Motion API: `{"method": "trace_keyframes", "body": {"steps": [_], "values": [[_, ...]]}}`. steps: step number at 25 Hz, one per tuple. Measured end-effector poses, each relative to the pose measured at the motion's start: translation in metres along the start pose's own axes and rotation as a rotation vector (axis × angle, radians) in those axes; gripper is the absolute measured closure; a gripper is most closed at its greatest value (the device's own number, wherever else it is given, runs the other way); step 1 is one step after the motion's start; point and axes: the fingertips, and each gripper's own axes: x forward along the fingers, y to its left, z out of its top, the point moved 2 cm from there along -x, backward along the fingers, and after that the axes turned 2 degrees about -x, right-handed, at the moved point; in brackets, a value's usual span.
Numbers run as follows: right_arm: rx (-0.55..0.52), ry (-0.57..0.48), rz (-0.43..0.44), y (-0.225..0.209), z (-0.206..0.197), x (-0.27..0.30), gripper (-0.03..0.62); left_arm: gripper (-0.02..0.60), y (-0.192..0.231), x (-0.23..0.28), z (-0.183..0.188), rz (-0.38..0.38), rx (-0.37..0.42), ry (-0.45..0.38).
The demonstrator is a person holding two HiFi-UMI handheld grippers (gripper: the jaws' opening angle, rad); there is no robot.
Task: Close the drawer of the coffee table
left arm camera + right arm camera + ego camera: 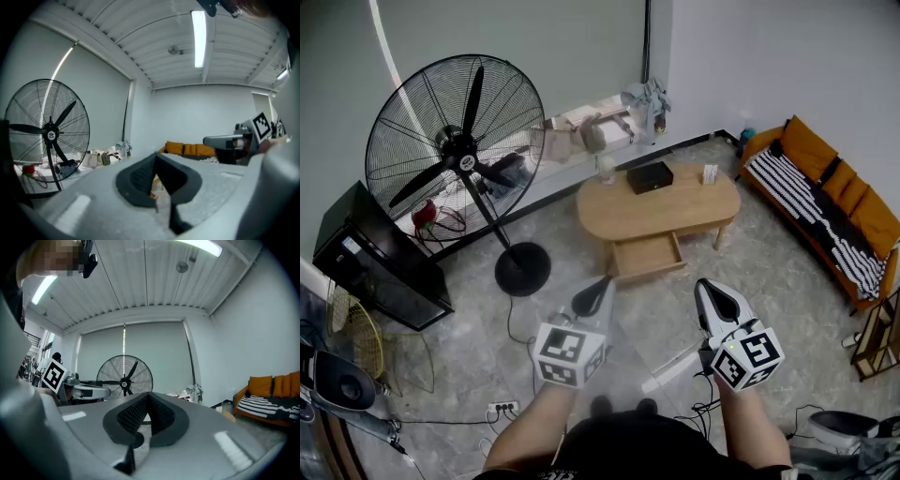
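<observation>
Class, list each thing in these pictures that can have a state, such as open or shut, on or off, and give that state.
drawer: pulled out of the coffee table, open, looks empty.
left gripper: shut, nothing between the jaws.
right gripper: shut, nothing between the jaws.
fan: upright, blades sharp, seemingly not spinning.
ceiling light: on.

Big black pedestal fan (459, 155) on the floor at left, with a black cabinet (380, 267) near it. Orange sofa (862, 216) with a striped blanket (806, 211) along the right wall. Power strip (502, 408) on the floor, and clutter (581, 131) piled by the far wall.
</observation>
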Motion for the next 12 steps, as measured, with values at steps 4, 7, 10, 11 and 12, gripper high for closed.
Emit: {"method": "trace_keyframes", "body": {"steps": [4, 7, 10, 11, 12], "values": [[0.008, 0.000, 0.010, -0.005, -0.001, 0.000, 0.592, 0.580, -0.003, 0.004, -0.001, 0.009, 0.001, 0.004], [0.019, 0.003, 0.009, -0.012, -0.002, -0.001, 0.592, 0.580, -0.004, 0.009, -0.002, 0.016, -0.003, 0.008], [0.021, 0.005, 0.010, -0.023, -0.003, -0.006, 0.592, 0.580, -0.011, 0.017, -0.003, 0.022, -0.007, 0.013], [0.021, 0.007, 0.009, -0.027, -0.004, -0.008, 0.592, 0.580, -0.013, 0.020, -0.003, 0.023, -0.007, 0.015], [0.020, 0.010, 0.009, -0.032, -0.005, -0.009, 0.592, 0.580, -0.015, 0.024, -0.005, 0.024, -0.006, 0.017]]}}
